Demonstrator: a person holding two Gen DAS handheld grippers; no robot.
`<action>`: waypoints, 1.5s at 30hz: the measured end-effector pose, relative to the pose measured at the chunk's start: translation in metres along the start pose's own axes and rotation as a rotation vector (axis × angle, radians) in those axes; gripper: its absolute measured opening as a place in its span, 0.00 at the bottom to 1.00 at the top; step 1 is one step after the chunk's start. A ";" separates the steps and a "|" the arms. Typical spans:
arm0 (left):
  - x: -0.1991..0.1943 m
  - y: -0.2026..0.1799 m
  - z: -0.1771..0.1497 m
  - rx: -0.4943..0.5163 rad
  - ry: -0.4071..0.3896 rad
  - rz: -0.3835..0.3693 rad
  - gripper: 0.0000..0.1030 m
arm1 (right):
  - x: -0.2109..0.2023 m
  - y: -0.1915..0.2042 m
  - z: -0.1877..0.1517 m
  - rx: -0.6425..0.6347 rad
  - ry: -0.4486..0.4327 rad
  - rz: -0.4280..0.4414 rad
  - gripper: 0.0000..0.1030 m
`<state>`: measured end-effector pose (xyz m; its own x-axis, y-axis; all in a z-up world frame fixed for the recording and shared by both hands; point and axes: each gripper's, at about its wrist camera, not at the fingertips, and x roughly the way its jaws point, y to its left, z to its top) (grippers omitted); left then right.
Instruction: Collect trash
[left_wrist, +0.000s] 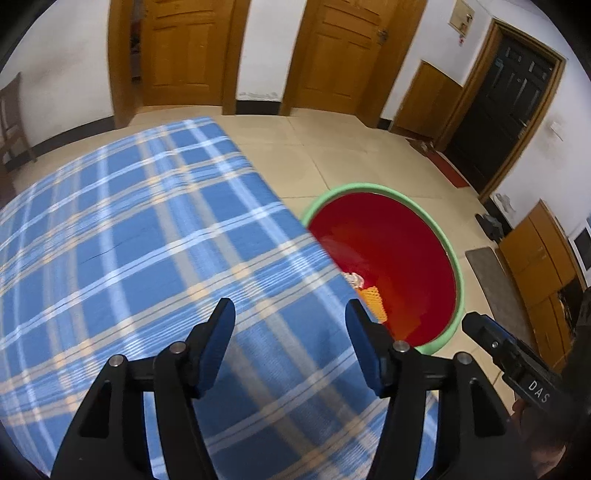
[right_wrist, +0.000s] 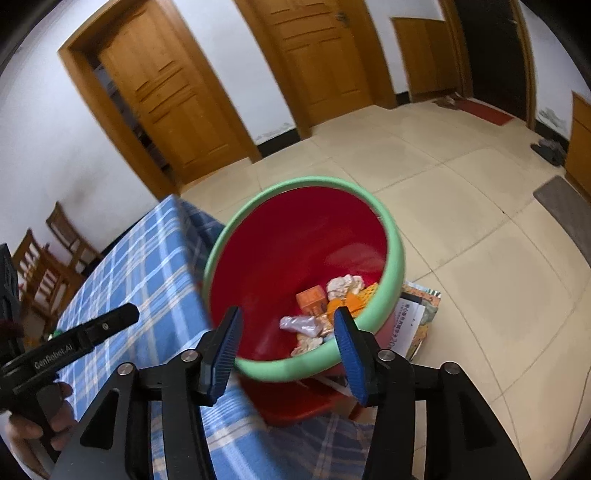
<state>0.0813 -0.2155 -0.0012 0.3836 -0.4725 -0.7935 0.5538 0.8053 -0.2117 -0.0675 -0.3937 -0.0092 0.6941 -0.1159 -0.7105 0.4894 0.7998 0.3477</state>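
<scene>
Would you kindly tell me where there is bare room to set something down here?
The blue checked tablecloth looks bare from the left tool to its far edge. The tiled floor beyond the red bin is open too. It is crowded inside the bin, and papers lie by its base.

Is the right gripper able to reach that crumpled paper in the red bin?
Probably yes: the right gripper is open and empty above the red bin, and nothing covers the crumpled paper.

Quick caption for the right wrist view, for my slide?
Open right gripper above the green-rimmed red bin holding crumpled paper and an orange box, beside the plaid-covered table.
</scene>
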 end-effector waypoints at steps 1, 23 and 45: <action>-0.006 0.004 -0.002 -0.009 -0.008 0.011 0.63 | -0.001 0.004 -0.002 -0.008 0.001 0.006 0.52; -0.103 0.047 -0.057 -0.131 -0.205 0.243 0.79 | -0.039 0.068 -0.027 -0.188 -0.050 0.043 0.77; -0.131 0.063 -0.076 -0.215 -0.254 0.354 0.79 | -0.051 0.089 -0.035 -0.239 -0.082 0.068 0.79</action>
<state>0.0095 -0.0751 0.0461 0.7042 -0.2069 -0.6791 0.2013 0.9755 -0.0885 -0.0778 -0.2954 0.0366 0.7665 -0.0967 -0.6350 0.3080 0.9228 0.2313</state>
